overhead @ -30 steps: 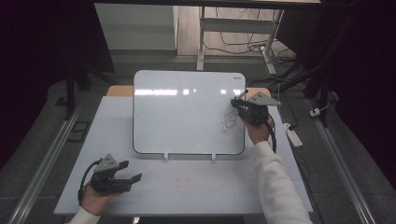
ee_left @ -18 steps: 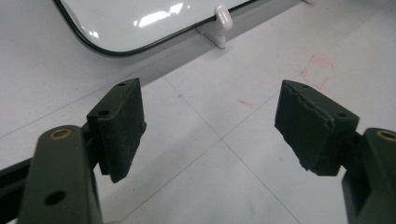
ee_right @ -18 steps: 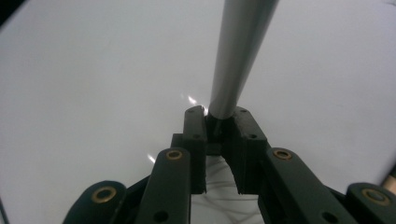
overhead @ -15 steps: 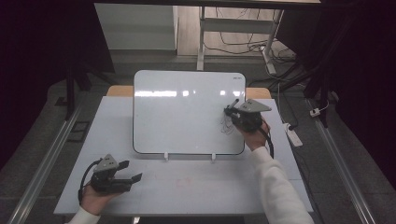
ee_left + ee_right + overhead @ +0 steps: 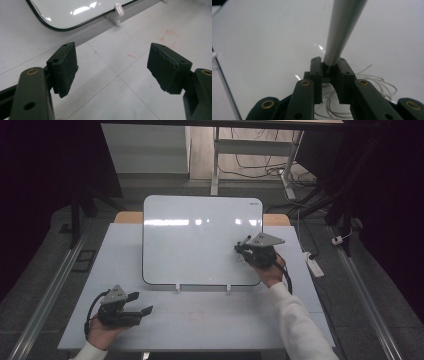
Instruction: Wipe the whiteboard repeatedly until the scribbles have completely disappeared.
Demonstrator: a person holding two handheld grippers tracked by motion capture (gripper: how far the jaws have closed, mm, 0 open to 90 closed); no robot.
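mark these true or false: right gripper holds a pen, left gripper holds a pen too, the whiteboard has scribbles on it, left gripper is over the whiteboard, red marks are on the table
1. The right gripper holds a pen. True.
2. The left gripper holds a pen too. False: its jaws stand open with nothing between them.
3. The whiteboard has scribbles on it. True: thin looping lines show beside the right gripper's jaws in the right gripper view.
4. The left gripper is over the whiteboard. False: it sits over the table, near the front left corner, apart from the board.
5. Red marks are on the table. True: faint ones, in front of the board.
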